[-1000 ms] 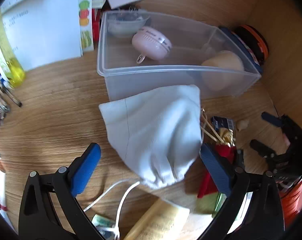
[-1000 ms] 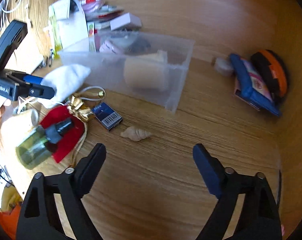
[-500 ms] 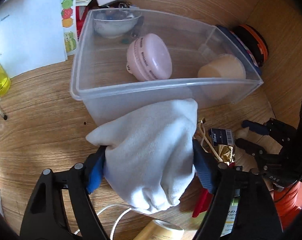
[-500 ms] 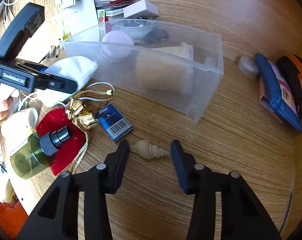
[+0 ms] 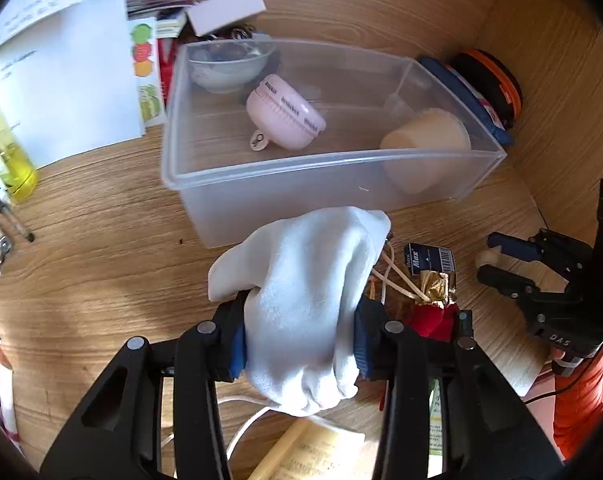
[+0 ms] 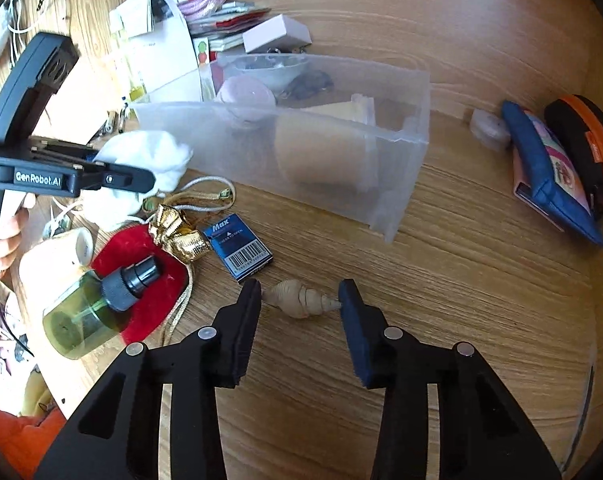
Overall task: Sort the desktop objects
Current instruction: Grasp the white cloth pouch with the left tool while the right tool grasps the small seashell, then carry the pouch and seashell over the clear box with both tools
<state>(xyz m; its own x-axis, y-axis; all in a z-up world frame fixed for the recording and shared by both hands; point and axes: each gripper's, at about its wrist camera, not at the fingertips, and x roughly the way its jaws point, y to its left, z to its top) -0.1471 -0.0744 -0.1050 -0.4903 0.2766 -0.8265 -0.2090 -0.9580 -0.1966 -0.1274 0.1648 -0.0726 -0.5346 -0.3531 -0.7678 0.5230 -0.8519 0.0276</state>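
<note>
My left gripper is shut on a white cloth pouch, held just in front of the clear plastic bin. The pouch also shows in the right wrist view. The bin holds a pink round case, a white bowl and a beige cup. My right gripper is open, its fingers on either side of a tan spiral seashell lying on the wooden desk. The fingertips are close to the shell's ends.
A blue Max box, a gold bow, a red pouch and a green bottle lie left of the shell. A blue case and an orange-black disc sit at the right. Papers lie behind the bin.
My left gripper closed on the white pouch and lifted it toward the bin. My right gripper moved down to the shell and narrowed around it.
</note>
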